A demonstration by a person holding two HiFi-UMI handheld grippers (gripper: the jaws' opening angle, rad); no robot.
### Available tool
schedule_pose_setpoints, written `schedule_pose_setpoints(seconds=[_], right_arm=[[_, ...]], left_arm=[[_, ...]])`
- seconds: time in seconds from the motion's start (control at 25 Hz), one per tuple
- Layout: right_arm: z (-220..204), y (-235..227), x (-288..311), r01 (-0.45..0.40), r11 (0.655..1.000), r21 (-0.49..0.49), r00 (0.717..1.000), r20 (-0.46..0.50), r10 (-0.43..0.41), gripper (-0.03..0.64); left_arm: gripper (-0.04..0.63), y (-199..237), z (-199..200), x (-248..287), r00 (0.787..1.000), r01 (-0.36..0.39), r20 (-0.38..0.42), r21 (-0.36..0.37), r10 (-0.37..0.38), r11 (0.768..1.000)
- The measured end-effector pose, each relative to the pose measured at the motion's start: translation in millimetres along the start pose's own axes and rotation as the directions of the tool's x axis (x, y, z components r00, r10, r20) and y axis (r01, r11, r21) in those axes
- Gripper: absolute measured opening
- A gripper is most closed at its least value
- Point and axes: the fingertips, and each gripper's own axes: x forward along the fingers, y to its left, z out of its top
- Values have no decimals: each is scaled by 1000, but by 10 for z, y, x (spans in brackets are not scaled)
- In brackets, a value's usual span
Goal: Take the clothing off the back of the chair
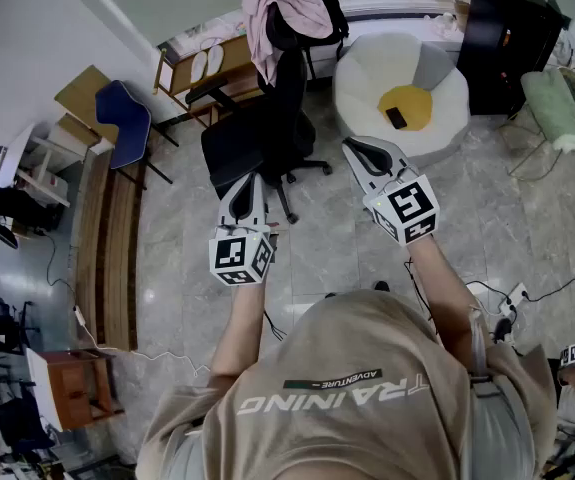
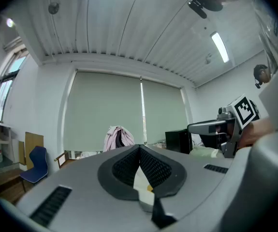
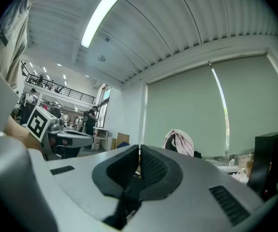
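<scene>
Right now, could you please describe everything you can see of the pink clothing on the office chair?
The pink clothing looks like one soft, pale pink fabric garment, crumpled into loose folds. It is draped over the top of the backrest of the black office chair, and one part hangs lower on the left side in the head view. A black item rests against its right side; I cannot tell what it is.

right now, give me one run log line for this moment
stage: pre-grasp | left gripper: shut, empty | right gripper: shut, empty | pink clothing: draped over chair back, untouched | both grippers short of chair
</scene>
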Motion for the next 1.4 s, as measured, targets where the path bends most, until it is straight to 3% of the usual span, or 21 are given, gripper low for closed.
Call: schedule_pose_setpoints(seconds=[0.32, 0.68, 1.16, 1.4], right_arm=[[-79, 83, -9, 3, 1000, 19, 1000, -30, -2, 37], [-228, 261, 89, 0, 1000, 17, 999, -49, 1, 38], [-314, 325, 17, 80, 997, 19, 993, -89, -78, 38], [-431, 390, -9, 94, 995, 21, 987, -134, -91, 38]], left_arm=[[14, 15, -17, -49, 1000, 14, -11, 19, -14, 1000], [14, 66, -186, -15, 997, 67, -42, -7, -68, 998], [14, 28, -393, 7, 983, 175, -44, -50, -177, 983], [13, 121, -416, -2, 983, 178, -31, -57, -180, 982]])
